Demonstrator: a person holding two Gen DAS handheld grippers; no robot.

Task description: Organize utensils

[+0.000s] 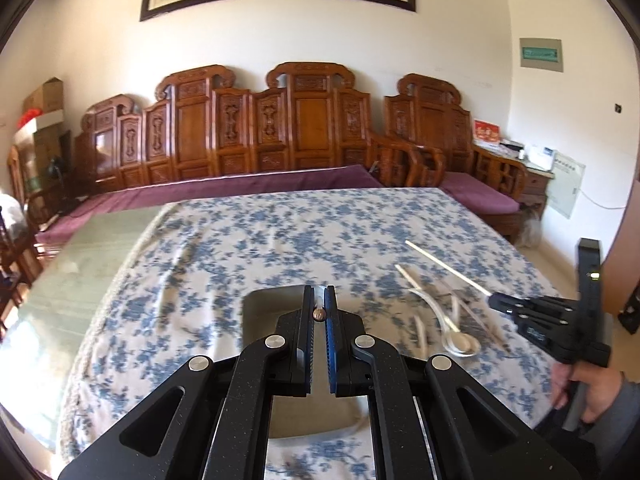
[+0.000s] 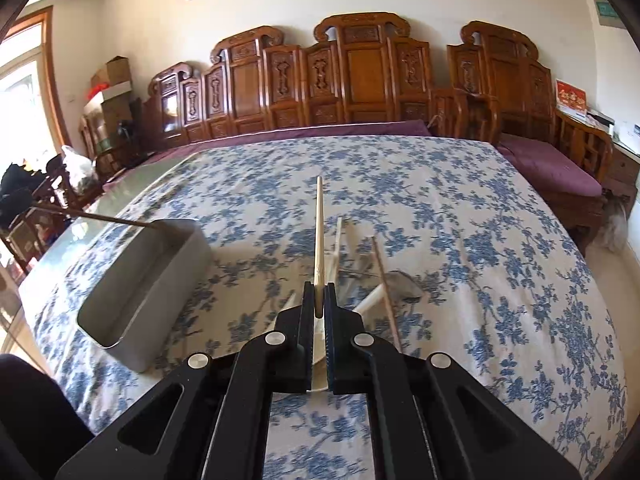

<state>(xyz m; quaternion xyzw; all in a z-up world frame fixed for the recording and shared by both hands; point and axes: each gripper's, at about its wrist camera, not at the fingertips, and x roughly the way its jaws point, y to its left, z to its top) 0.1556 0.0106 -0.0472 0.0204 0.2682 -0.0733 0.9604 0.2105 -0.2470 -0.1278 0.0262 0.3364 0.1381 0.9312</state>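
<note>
Carved wooden seating lined the wall behind a bench draped in blue floral cloth. A pale, thin wooden chopstick was clamped by the right gripper above the loose utensil pile. It's probably light, stiff and a bit slippery, so best pinched near the thick end. The left gripper was clenched on a thin dark stick, its length caught only by the right view, over the grey oblong container.

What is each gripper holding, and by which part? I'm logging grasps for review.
The right gripper is shut on a light chopstick near one end. The left gripper is shut on a thin dark stick, also near one end.
</note>
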